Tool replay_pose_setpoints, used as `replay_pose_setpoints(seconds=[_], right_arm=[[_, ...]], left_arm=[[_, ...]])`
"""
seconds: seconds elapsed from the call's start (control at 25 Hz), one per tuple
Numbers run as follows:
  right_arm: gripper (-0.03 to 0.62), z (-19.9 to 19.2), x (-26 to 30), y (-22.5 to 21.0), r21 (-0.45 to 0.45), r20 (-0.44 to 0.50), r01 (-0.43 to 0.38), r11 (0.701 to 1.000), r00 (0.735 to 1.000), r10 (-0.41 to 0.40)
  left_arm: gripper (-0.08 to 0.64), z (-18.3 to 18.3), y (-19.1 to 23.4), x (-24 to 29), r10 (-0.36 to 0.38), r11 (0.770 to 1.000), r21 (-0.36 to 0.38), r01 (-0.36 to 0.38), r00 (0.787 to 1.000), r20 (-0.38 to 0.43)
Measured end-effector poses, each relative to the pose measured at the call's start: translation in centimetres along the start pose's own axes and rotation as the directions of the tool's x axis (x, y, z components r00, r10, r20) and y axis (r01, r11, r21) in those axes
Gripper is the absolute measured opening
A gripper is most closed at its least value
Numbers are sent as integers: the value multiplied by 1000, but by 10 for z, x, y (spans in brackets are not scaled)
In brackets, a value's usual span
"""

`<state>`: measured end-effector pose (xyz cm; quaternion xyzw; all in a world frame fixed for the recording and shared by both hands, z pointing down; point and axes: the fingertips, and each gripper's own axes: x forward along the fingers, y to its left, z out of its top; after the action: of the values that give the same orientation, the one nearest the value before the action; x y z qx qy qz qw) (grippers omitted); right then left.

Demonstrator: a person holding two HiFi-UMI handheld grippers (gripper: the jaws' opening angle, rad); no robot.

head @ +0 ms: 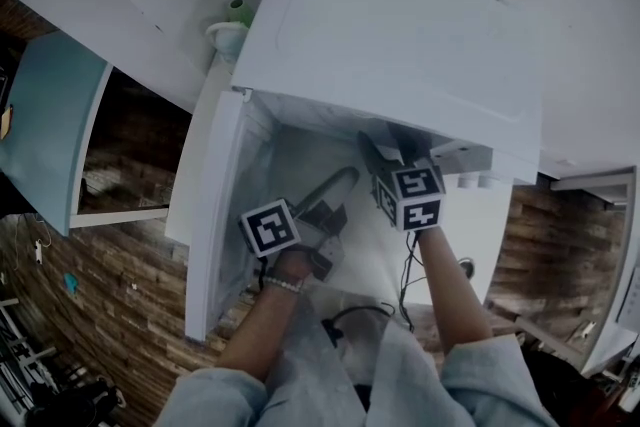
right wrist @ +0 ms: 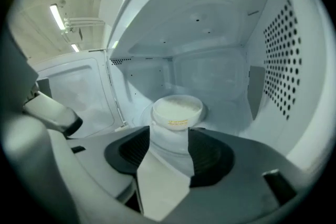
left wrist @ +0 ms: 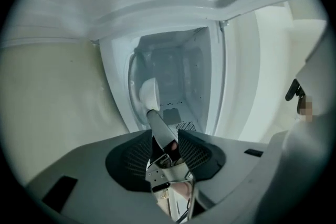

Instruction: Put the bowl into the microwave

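The white bowl (right wrist: 177,111) stands on the turntable inside the white microwave (head: 400,35), filled with something pale. My right gripper (right wrist: 169,136) reaches into the cavity just short of the bowl. Its jaws are open, with nothing between them and no contact with the bowl. In the head view the right gripper (head: 385,153) sits at the cavity mouth and hides the bowl. My left gripper (left wrist: 165,140) is in front of the opening, shut on a grey bar with a white rounded end (left wrist: 160,126). I cannot tell what this bar is. The same left gripper (head: 322,213) shows below the microwave door.
The microwave door (head: 215,215) swings open to the left. Perforated vents (right wrist: 286,55) line the cavity's right wall. A green object (head: 240,10) stands behind the microwave. Black cables (head: 408,275) hang near the front edge, above a wooden floor (head: 120,285).
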<state>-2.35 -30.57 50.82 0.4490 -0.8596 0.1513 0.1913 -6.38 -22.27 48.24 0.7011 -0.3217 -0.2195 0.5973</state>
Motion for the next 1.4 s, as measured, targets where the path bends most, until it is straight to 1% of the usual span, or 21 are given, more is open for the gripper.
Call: replay_pose_setpoints(seconds=[0.12, 0.2, 0.24, 0.32, 0.4, 0.48, 0.64, 0.76, 0.88, 0.96, 1.08, 1.28, 1.32, 1.4], right_arm=[[196, -2, -17, 4, 7, 13, -15, 1000, 1000, 15], [150, -1, -29, 6, 3, 25, -24, 1000, 999, 23], [125, 0, -36, 7, -6, 31, -31, 1000, 999, 31], [87, 3, -49, 11, -31, 39, -50, 998, 998, 51], [58, 10, -61, 13, -53, 52, -62, 997, 997, 64], [7, 18, -75, 14, -68, 75, -58, 996, 995, 63], [5, 37, -101, 15, -75, 130, -28, 997, 991, 38], [3, 45, -120, 17, -43, 152, -37, 998, 987, 43], [3, 49, -138, 20, 6, 178, -62, 998, 982, 60], [3, 49, -149, 22, 34, 187, -81, 996, 980, 74], [3, 50, -164, 23, 87, 204, -100, 991, 976, 80], [3, 51, -181, 24, 112, 228, -111, 988, 970, 83], [3, 49, -182, 23, 113, 226, -114, 987, 970, 86], [3, 46, -185, 22, 115, 218, -118, 986, 972, 91]], left_arm=[[117, -3, -13, 0, -10, 998, 63, 10, 1000, -1], [75, -5, -19, 0, -1, 994, 105, 1, 1000, 5], [65, -6, -23, 0, 0, 992, 123, -2, 1000, 12], [-8, -5, -34, -2, -2, 986, 165, -3, 1000, 31], [-8, -3, -45, -4, -10, 978, 211, 1, 999, 45], [-8, -3, -53, -6, -16, 966, 258, 3, 999, 48], [-3, -9, -78, -6, -41, 935, 353, 31, 999, 20], [-3, -15, -90, -7, -39, 897, 441, 41, 999, -14], [-3, -21, -100, -11, -7, 853, 522, 17, 1000, -22], [-3, -23, -107, -15, 17, 814, 580, -5, 1000, -15], [-3, -30, -118, -19, 41, 749, 662, -17, 999, -20], [-2, -44, -133, -31, 85, 656, 754, -33, 996, -30], [-2, -46, -135, -34, 89, 643, 765, -37, 996, -26], [-2, -48, -140, -37, 89, 624, 781, -43, 996, -16]])
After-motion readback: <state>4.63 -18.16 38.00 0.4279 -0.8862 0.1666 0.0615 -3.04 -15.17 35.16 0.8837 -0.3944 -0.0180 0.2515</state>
